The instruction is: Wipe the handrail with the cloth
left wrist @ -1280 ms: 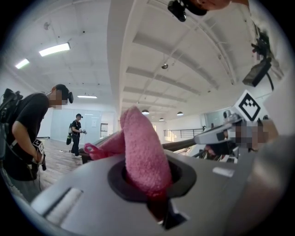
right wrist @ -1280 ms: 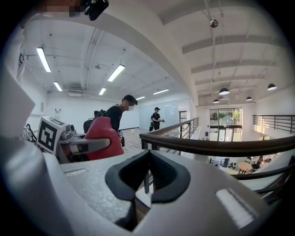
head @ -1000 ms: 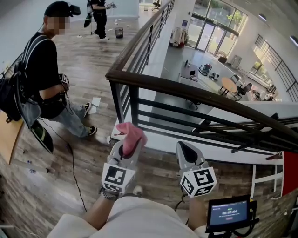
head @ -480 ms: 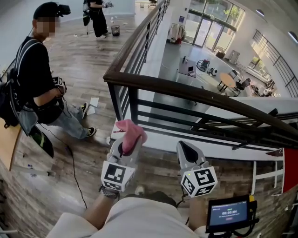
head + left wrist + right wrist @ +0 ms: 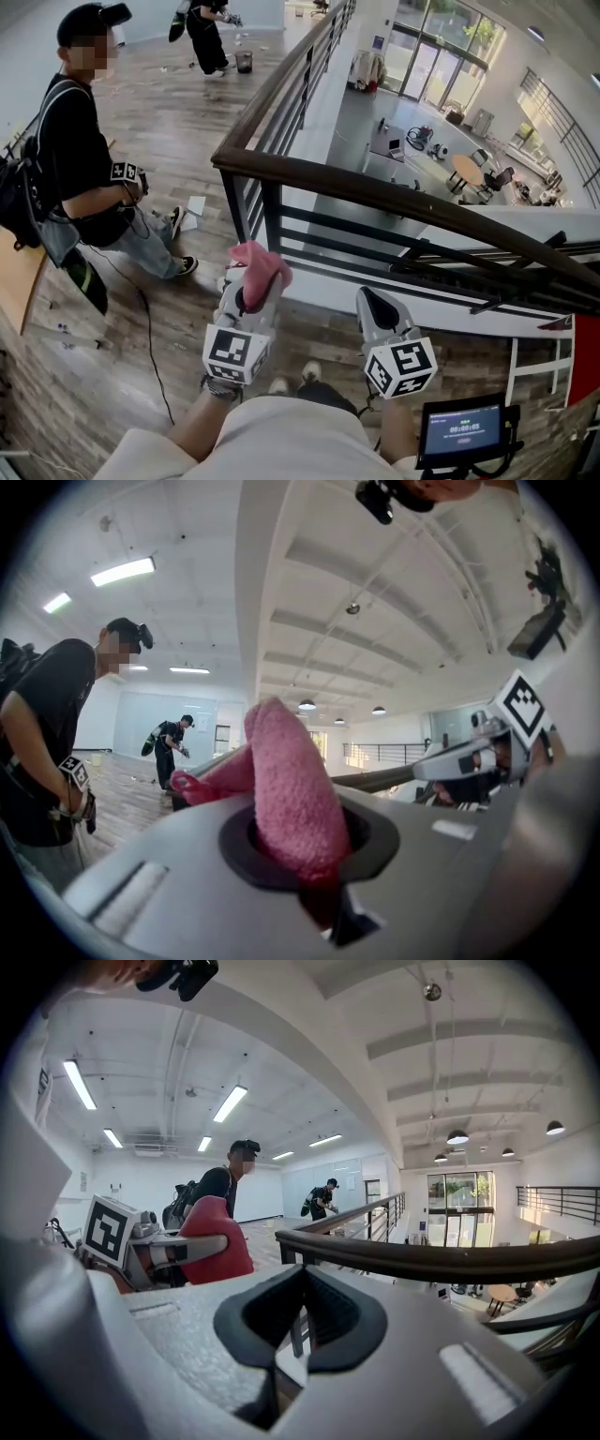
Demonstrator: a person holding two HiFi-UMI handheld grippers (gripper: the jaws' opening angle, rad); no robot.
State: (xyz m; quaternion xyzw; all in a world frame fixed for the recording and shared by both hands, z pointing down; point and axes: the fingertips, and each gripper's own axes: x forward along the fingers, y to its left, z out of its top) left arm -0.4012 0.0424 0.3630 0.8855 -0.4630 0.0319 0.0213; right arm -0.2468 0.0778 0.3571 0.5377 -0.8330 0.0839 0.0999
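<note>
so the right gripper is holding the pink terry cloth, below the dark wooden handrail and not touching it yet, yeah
Not quite. The pink terry cloth is clamped in the left gripper, not the right, as the left gripper view shows. The right gripper has its jaws together on nothing. The rest stands: in the head view the cloth sits below the dark wooden handrail, not touching it.

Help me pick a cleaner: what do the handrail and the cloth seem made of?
The handrail is dark brown, smooth and faintly glossy: probably varnished wood, possibly coated metal. The cloth is pink with a nubby looped pile: terry or microfibre, it seems.
</note>
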